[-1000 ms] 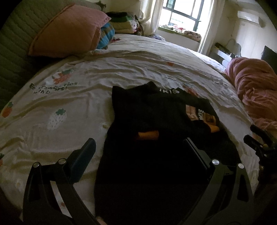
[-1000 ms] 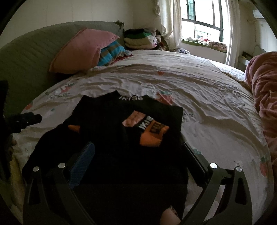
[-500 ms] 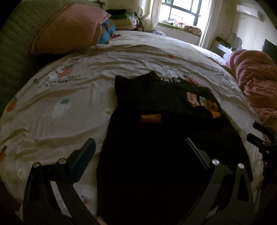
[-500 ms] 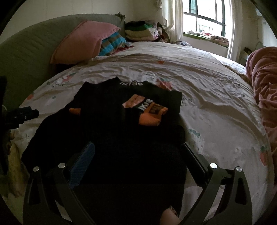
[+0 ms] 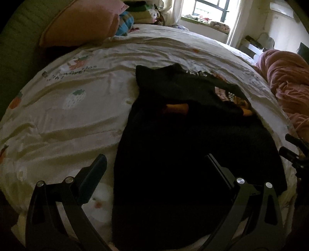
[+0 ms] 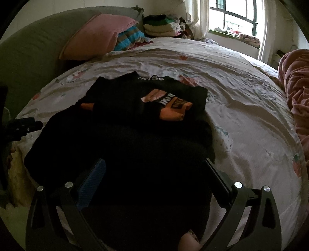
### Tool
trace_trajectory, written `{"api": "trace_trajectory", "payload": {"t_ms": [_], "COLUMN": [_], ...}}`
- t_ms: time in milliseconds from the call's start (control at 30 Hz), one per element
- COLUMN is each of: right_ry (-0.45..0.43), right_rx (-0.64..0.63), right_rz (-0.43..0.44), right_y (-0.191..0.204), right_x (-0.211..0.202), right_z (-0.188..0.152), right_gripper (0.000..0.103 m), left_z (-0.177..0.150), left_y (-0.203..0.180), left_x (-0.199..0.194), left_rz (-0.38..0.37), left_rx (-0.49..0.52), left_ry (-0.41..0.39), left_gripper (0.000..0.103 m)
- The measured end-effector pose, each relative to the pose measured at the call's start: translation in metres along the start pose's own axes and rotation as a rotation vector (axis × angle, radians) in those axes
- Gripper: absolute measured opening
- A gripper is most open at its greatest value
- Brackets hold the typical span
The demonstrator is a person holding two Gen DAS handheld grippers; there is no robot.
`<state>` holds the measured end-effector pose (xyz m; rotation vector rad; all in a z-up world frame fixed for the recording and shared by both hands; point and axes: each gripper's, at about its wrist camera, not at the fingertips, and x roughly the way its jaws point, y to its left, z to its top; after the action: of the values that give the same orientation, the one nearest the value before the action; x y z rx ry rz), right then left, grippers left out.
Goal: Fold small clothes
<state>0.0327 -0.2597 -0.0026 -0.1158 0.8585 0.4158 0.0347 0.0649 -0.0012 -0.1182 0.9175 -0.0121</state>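
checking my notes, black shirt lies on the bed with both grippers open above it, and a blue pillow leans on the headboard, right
Not quite: the pillow is pink, not blue, as the right wrist view shows. The rest holds: the black shirt lies on the bed, with the left gripper and right gripper open above it.

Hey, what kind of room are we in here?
Most likely a home bedroom: a bed with a strawberry-print sheet, a pink pillow against the padded headboard, and a curtained window.
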Motion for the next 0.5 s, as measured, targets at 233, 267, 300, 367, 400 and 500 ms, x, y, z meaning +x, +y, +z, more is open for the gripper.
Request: {"api": "trace_trajectory", "payload": {"t_ms": [233,267,300,367,400,500], "right_ry": [0.021,0.024,0.026,0.033,0.036,0.046], "right_rx": [-0.008,-0.010,-0.012,-0.013,-0.013,-0.016], "right_rz": [0.006,0.006,0.007,0.009,0.013,0.012], "right_y": [0.003,0.003,0.003,0.004,0.004,0.005], "right_x": [0.002,0.002,0.002,0.002,0.002,0.003], "right_z": [-0.009,-0.010,-0.011,-0.013,-0.013,-0.017], "right_gripper": [0.098,0.098,0.098,0.098,0.098,0.098], "left_z": [-0.011,-0.012,-0.014,-0.017,-0.020,-0.026], "left_y": [0.009,0.010,0.012,0.015,0.019,0.026], "left_x": [-0.003,-0.003,-0.004,-0.003,-0.003,-0.002], "left_rz": [0.014,0.013,0.010,0.006,0.001,-0.021], "left_rx": [-0.006,-0.007,-0.010,-0.015,-0.025,-0.047], "left_ry": [0.015,0.017,0.018,0.026,0.034,0.046], "left_gripper": [0.094,0.094,0.094,0.094,0.094,0.093]}}
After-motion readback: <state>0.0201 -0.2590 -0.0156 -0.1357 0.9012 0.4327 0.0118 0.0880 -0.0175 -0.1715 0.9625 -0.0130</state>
